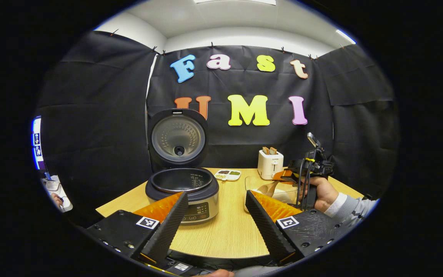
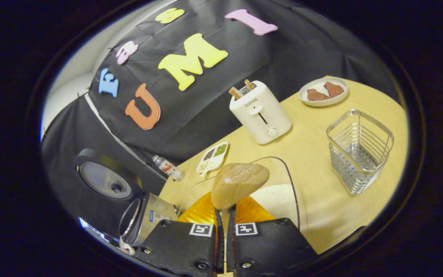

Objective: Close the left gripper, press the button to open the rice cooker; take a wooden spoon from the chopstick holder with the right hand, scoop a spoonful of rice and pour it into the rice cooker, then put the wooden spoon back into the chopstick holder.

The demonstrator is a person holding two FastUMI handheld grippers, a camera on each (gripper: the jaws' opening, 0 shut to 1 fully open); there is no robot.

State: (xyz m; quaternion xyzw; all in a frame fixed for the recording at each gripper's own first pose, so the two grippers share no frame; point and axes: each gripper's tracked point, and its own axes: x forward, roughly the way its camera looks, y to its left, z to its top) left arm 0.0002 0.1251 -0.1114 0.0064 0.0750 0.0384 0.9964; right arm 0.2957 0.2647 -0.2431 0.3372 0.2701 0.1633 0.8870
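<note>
Wooden spoon (image 2: pixel 240 180) is clamped between our right gripper (image 2: pixel 224 215) fingers, its bowl just over the glass bowl (image 2: pixel 283 169) of rice (image 2: pixel 279 198). We are at the scooping step (we think). Next we dip, then carry left to the open rice cooker (image 1: pixel 183 184). Our left gripper (image 1: pixel 215 207) fingers are apart. The surface (image 1: pixel 225 231) between bowl and cooker looks free; the chopstick holder (image 2: pixel 358 152) stands well apart.

My right tool (image 2: pixel 224 215) covers the wooden spoon (image 2: pixel 238 184)'s handle; just the bowl stands clear. Whether that bowl carries rice I cannot tell. My tool also hides the near side of the glass rice bowl (image 2: pixel 283 169). In the left gripper view, my left tool (image 1: pixel 215 209) masks part of the rice cooker (image 1: pixel 185 188)'s front panel. The compartment dish (image 1: pixel 227 175) contents are too small to identify.
</note>
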